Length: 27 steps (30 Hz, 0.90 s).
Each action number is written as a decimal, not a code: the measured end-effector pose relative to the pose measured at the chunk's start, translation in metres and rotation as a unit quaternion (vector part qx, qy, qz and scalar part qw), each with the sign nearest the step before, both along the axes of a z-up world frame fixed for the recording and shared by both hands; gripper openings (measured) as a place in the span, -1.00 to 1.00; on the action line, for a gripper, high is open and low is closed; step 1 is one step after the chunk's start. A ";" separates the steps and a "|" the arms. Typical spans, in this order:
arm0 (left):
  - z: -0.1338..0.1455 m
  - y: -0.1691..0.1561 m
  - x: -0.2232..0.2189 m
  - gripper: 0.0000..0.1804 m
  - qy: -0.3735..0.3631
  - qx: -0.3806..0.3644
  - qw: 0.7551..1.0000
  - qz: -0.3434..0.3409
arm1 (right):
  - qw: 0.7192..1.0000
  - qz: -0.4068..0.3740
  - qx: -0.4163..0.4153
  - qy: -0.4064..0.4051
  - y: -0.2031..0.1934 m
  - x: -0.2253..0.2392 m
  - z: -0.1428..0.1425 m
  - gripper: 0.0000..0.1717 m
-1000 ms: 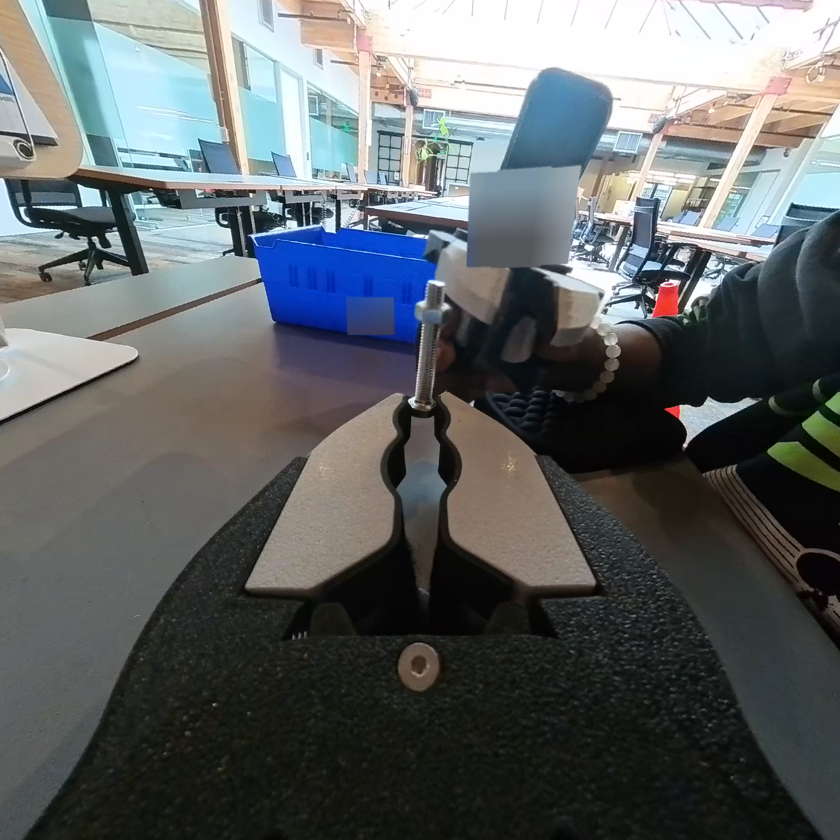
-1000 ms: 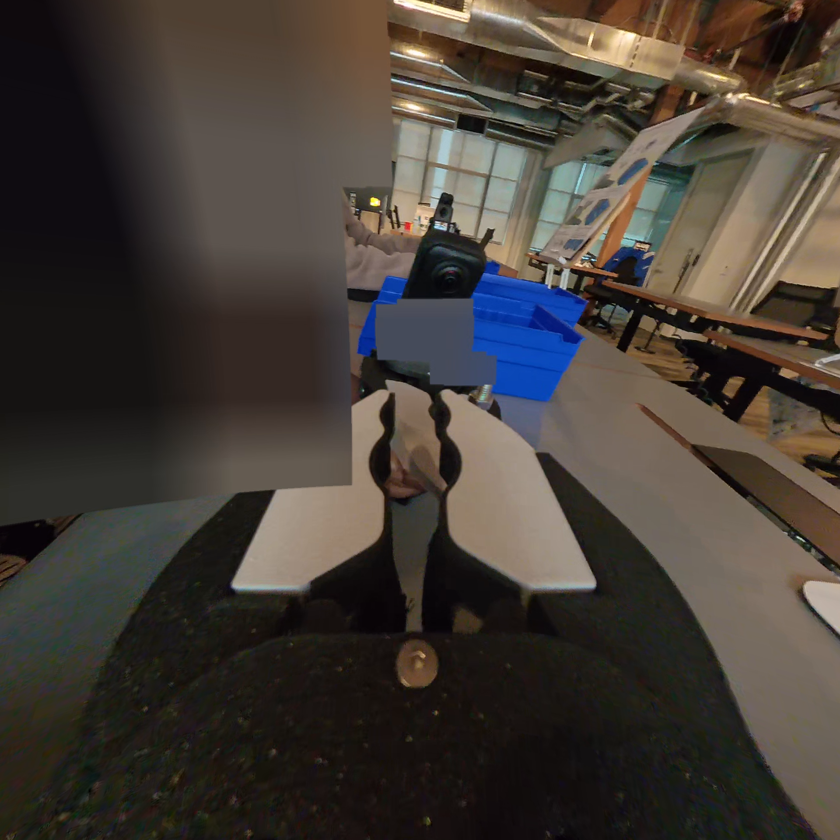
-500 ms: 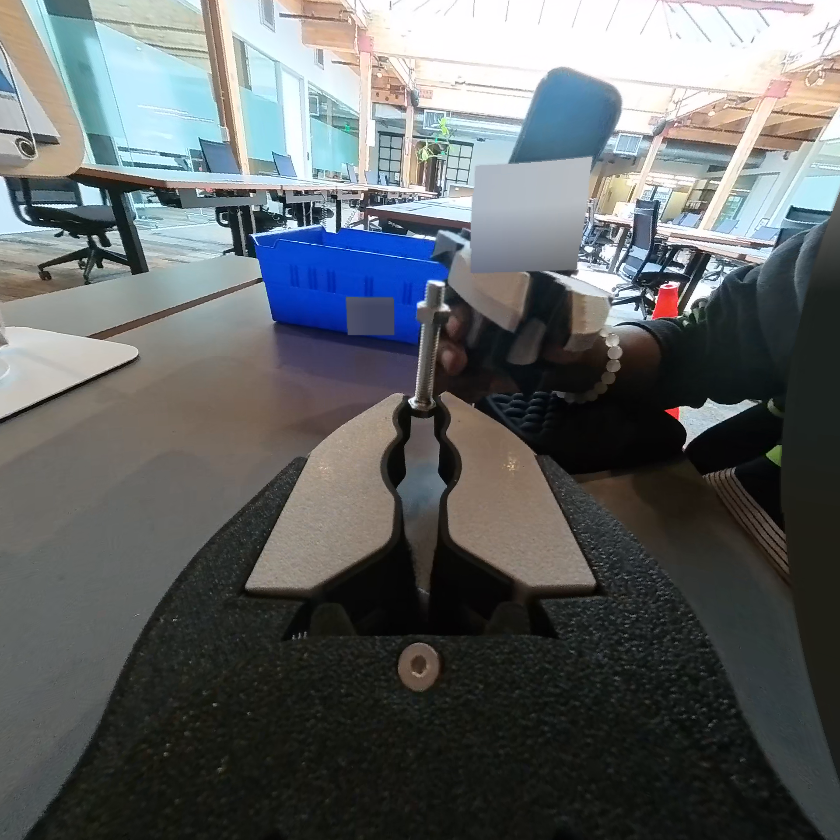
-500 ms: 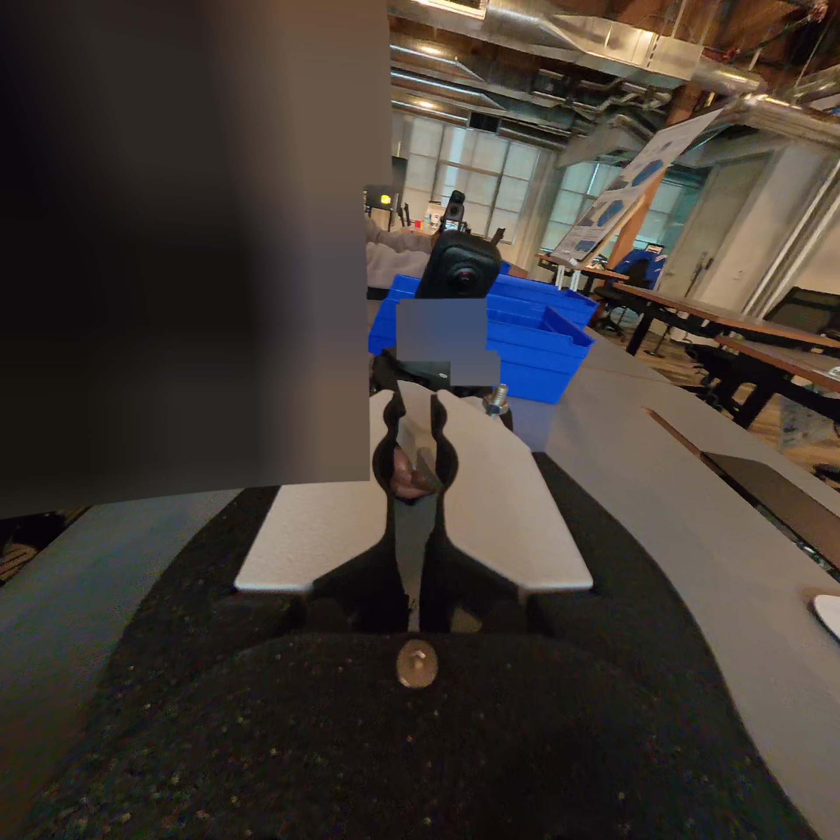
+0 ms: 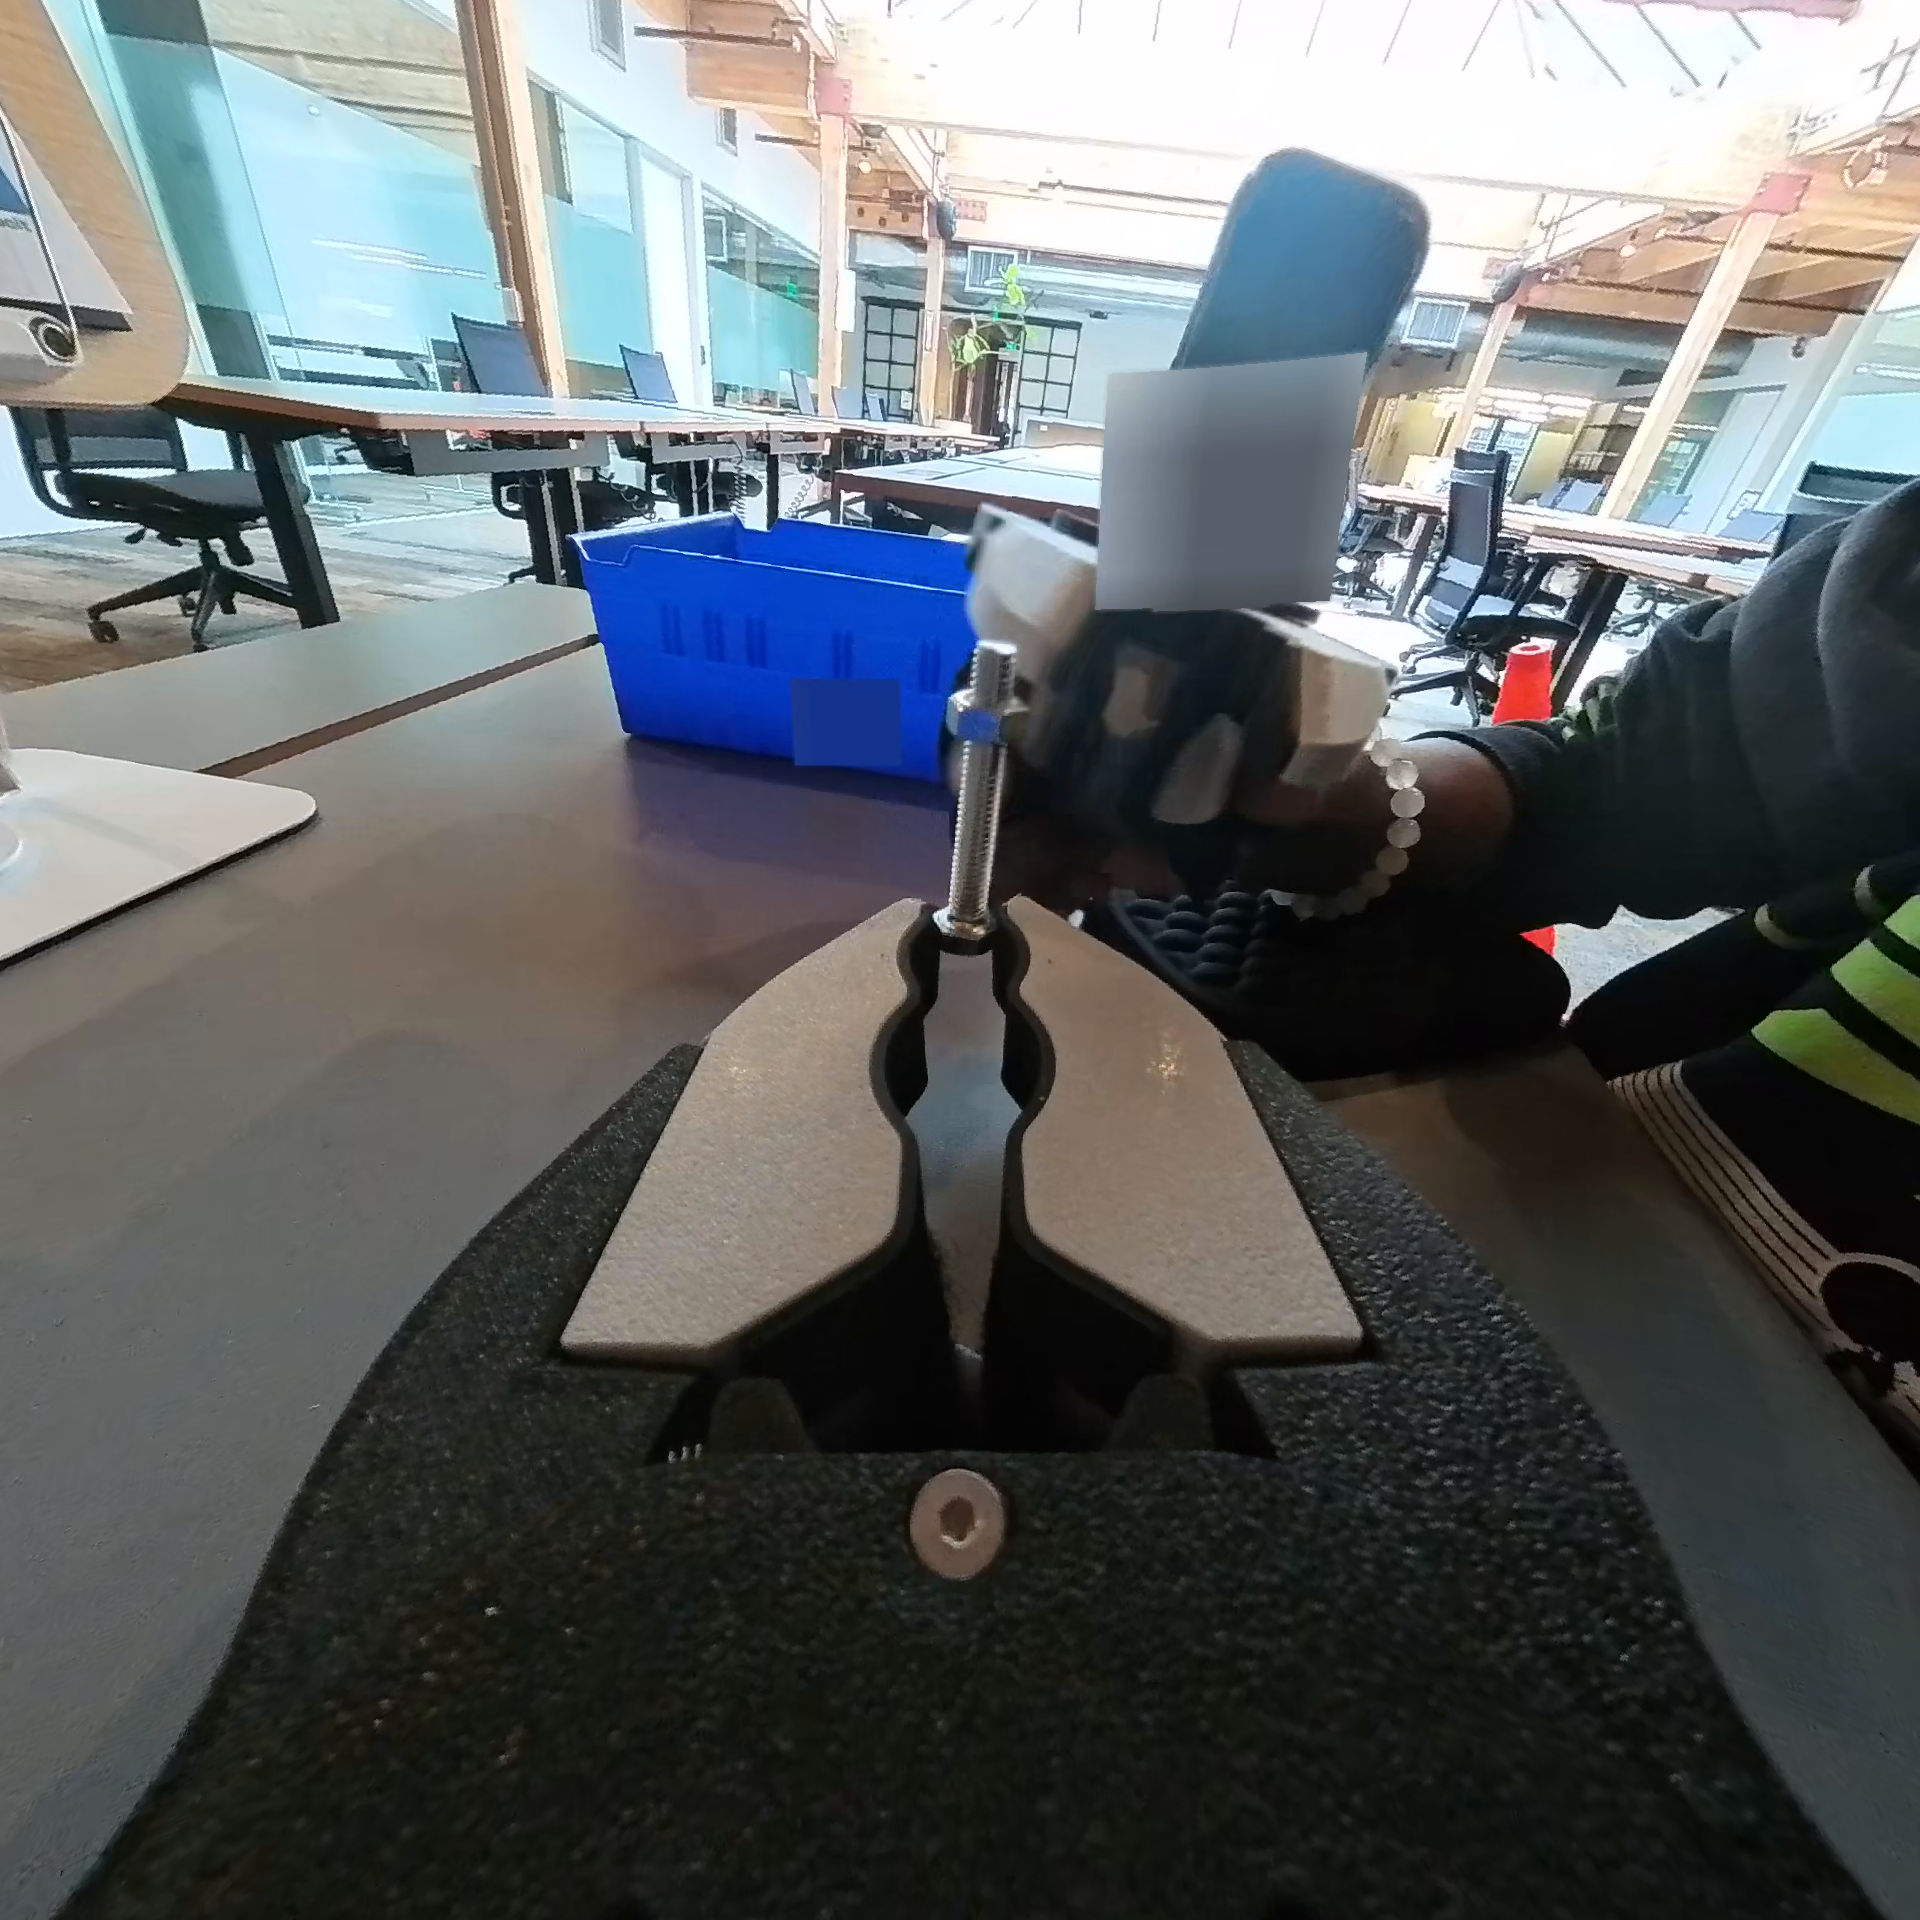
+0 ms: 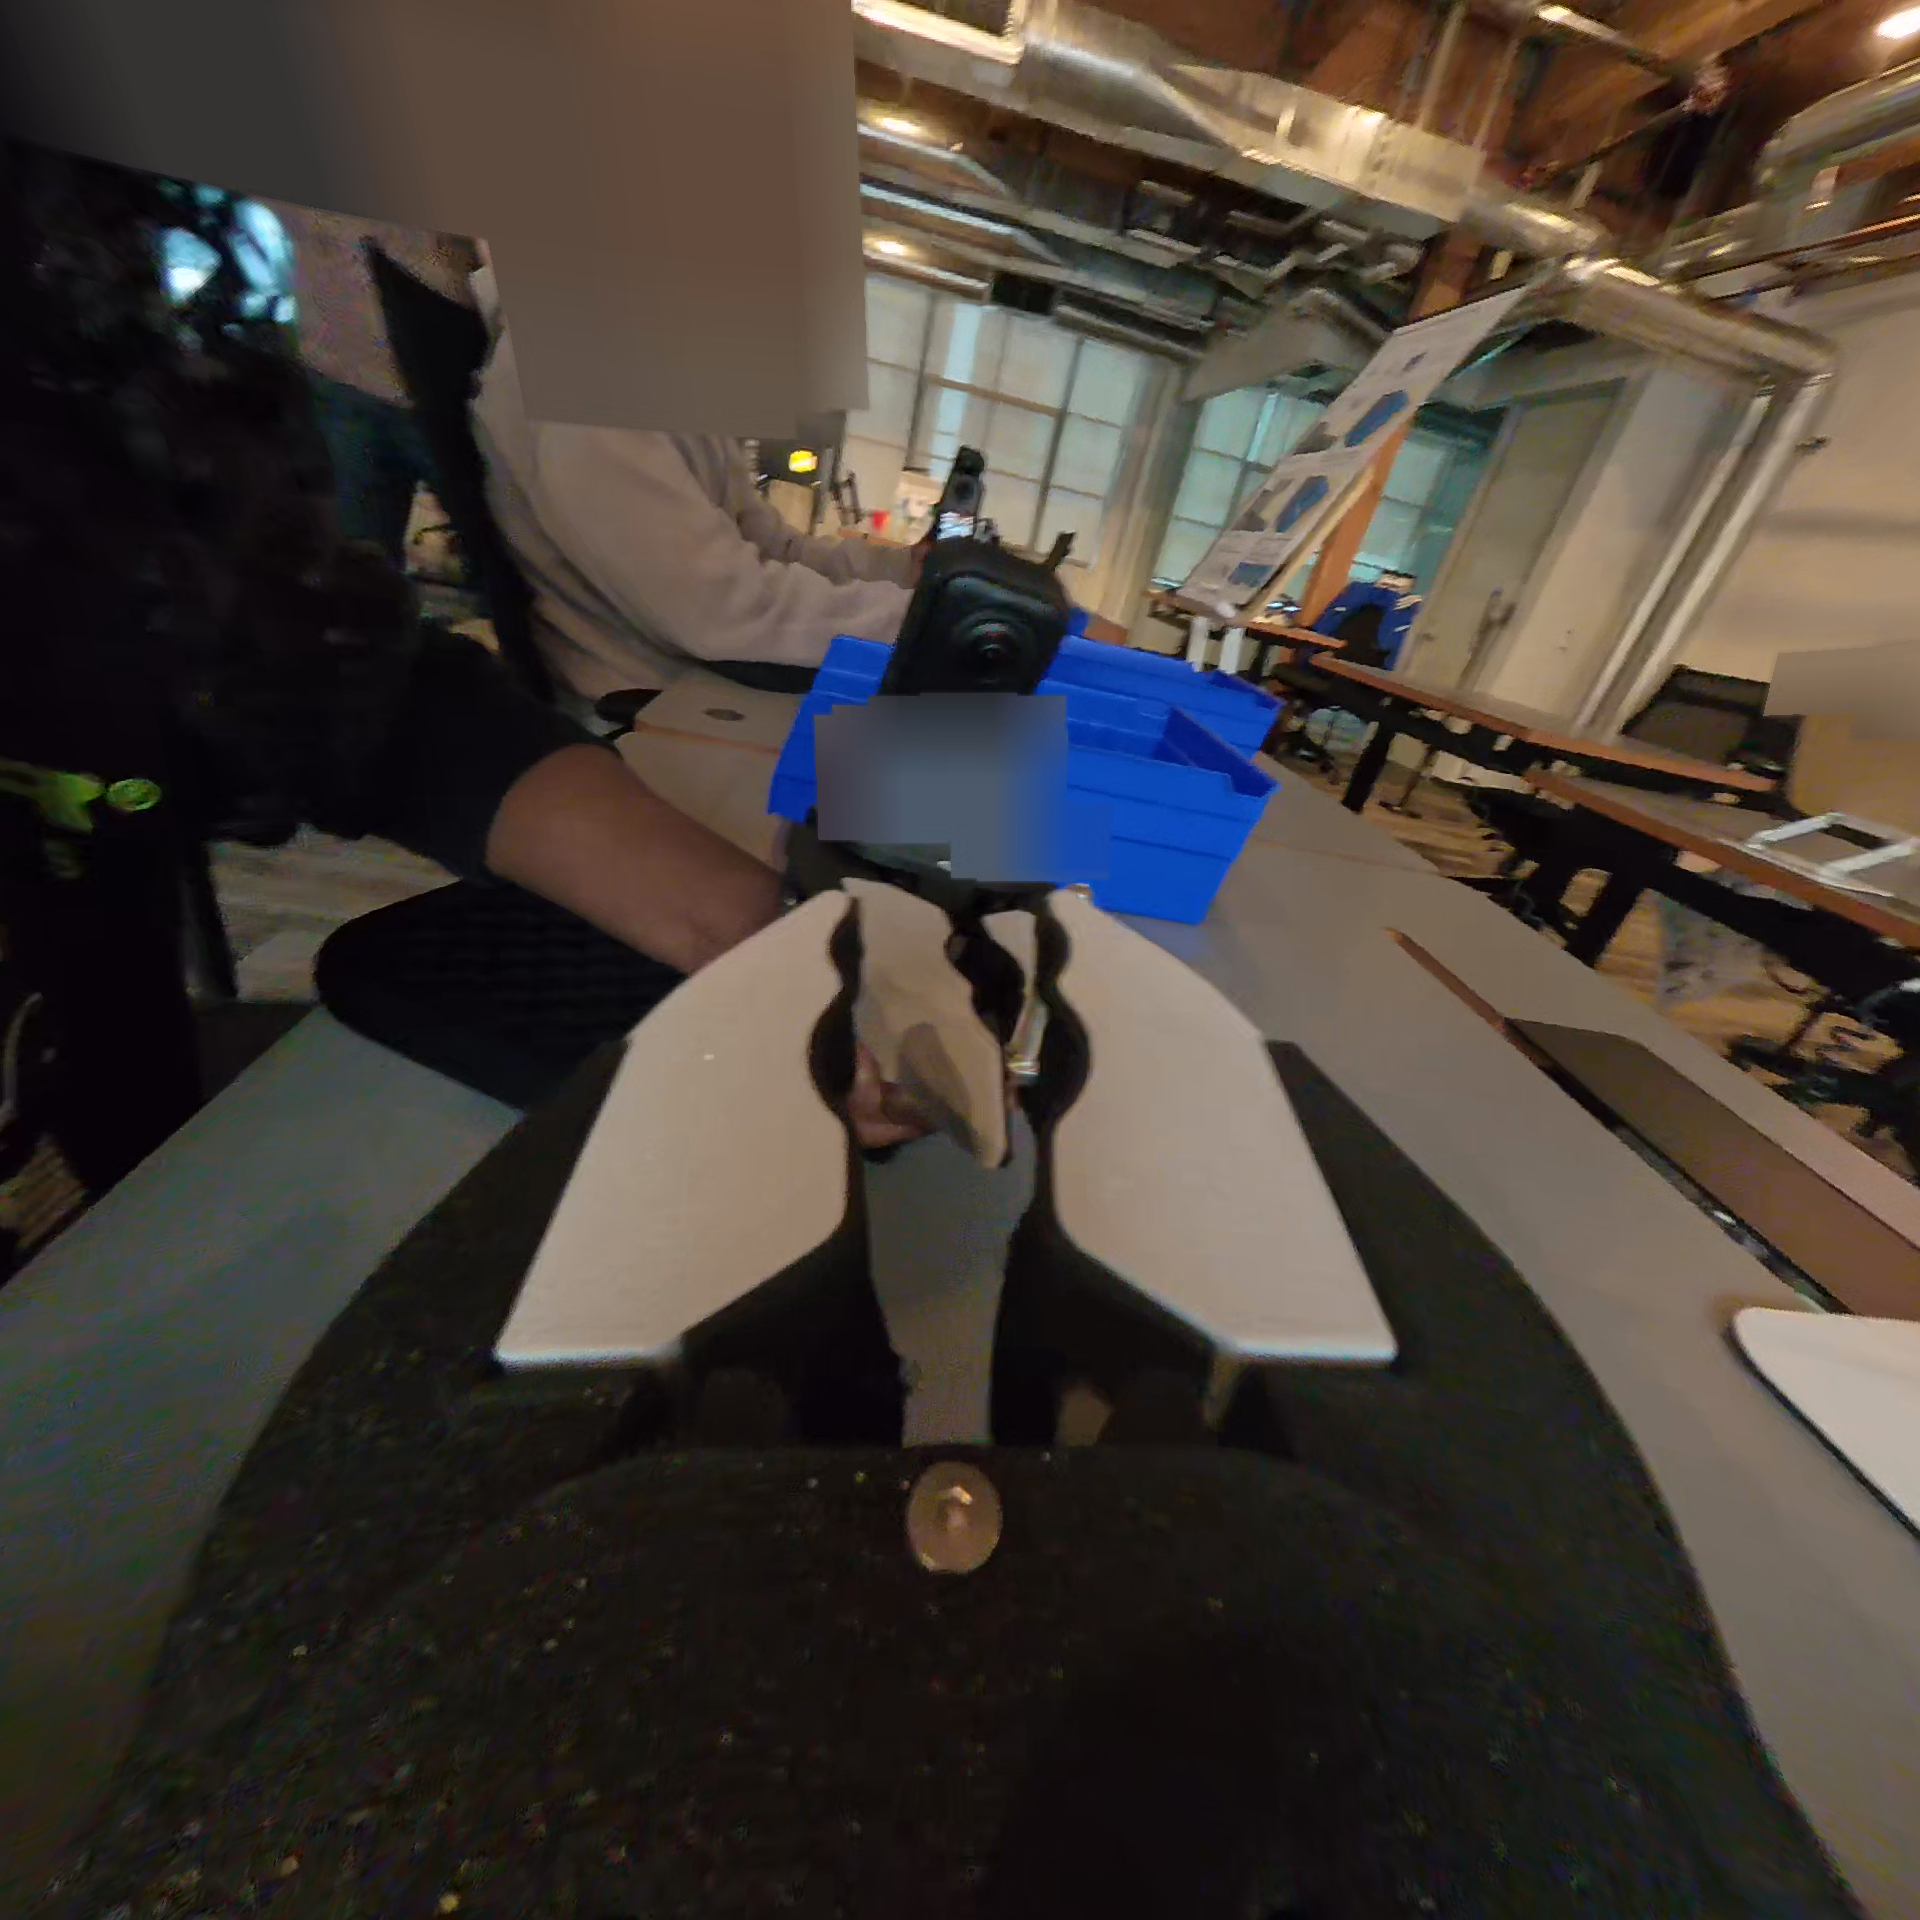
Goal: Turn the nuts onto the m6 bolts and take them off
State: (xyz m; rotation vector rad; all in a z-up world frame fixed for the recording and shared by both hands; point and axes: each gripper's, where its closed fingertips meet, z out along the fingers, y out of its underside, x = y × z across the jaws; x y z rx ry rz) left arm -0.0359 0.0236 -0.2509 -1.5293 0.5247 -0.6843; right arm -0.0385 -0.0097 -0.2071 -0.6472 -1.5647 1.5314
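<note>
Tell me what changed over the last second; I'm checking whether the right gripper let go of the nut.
The right gripper spread its fingers wider and dropped lower beside the bolt; whether it gripped the nut before is unclear. Unchanged: the left gripper stays clamped on the upright bolt's head, the nut sits near the bolt's top, and the blue bin has not moved.

My claw has two pale grey fingers on a black grainy body with one silver screw; my sleeve is dark.
</note>
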 end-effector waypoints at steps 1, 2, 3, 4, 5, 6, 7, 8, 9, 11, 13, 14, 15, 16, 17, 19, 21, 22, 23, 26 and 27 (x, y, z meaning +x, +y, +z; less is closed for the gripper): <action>0.000 0.000 0.000 -0.90 0.000 0.000 1.000 0.000 | 1.000 -0.009 -0.007 0.002 0.003 -0.002 0.001 -0.50; 0.000 0.000 0.000 -0.90 0.001 0.001 1.000 0.000 | 1.000 -0.013 -0.014 -0.003 0.004 -0.004 0.000 -0.39; 0.000 0.000 0.000 -0.90 0.001 0.001 1.000 0.000 | 1.000 -0.012 -0.019 -0.015 0.004 -0.005 -0.002 -0.31; 0.000 0.000 0.000 -0.90 0.001 0.001 1.000 0.000 | 0.999 -0.004 -0.021 -0.026 0.002 -0.006 -0.005 -0.26; 0.000 0.000 0.000 -0.90 0.000 0.000 1.000 0.000 | 0.999 0.001 -0.021 -0.034 0.000 -0.007 -0.007 -0.25; 0.000 0.000 0.000 -0.90 0.000 0.000 1.000 0.000 | 0.999 0.003 -0.018 -0.036 -0.001 -0.007 -0.008 -0.28; 0.000 0.000 0.000 -0.90 0.000 0.000 1.000 0.001 | 0.999 0.007 -0.010 -0.036 -0.003 -0.005 -0.009 -0.42; 0.000 0.000 0.000 -0.90 0.001 0.000 1.000 0.002 | 0.999 0.015 0.002 -0.029 -0.005 -0.002 -0.009 -0.67; 0.000 0.000 0.000 -0.90 0.000 0.000 1.000 0.002 | 0.999 0.039 0.016 -0.020 -0.010 0.004 -0.008 -0.89; 0.000 0.000 -0.001 -0.90 -0.005 -0.002 1.000 0.001 | 0.999 0.033 0.012 -0.016 -0.008 0.004 -0.005 -0.89; 0.000 0.000 -0.001 -0.90 -0.004 -0.002 1.000 0.000 | 1.000 0.015 0.002 -0.015 -0.003 0.001 -0.005 -0.76; 0.000 0.000 0.000 -0.90 -0.003 -0.002 1.000 -0.001 | 1.000 -0.001 -0.007 -0.012 0.002 -0.002 -0.004 -0.60; 0.000 0.000 0.000 -0.90 -0.002 -0.001 1.000 -0.001 | 1.000 -0.013 -0.014 -0.011 0.005 -0.005 -0.003 -0.44; 0.000 0.000 0.000 -0.90 -0.002 -0.001 1.000 0.000 | 1.000 -0.016 -0.019 -0.016 0.006 -0.007 -0.003 -0.32; 0.000 0.000 0.000 -0.90 -0.002 -0.001 1.000 0.000 | 0.999 -0.009 -0.021 -0.024 0.005 -0.007 -0.005 -0.27; 0.000 0.000 -0.001 -0.90 -0.004 -0.002 1.000 0.001 | 0.999 0.002 -0.016 -0.030 0.001 -0.006 -0.007 -0.38; 0.000 0.001 -0.001 -0.90 -0.005 -0.002 1.000 0.002 | 0.999 0.034 0.014 -0.026 -0.008 0.003 -0.009 -0.90; 0.000 0.001 -0.001 -0.90 -0.005 -0.002 1.000 0.002 | 0.999 0.038 0.018 -0.024 -0.010 0.004 -0.009 -0.90; 0.000 0.001 -0.001 -0.90 -0.004 -0.002 1.000 0.002 | 0.999 0.033 0.020 -0.026 -0.010 0.004 -0.009 -0.90; 0.000 0.000 -0.001 -0.90 -0.003 0.000 1.000 0.002 | 0.999 0.015 0.021 -0.027 -0.004 0.001 -0.009 -0.85; 0.000 0.000 -0.001 -0.90 -0.004 0.000 1.000 0.002 | 0.999 -0.001 0.017 -0.034 0.002 -0.002 -0.010 -0.83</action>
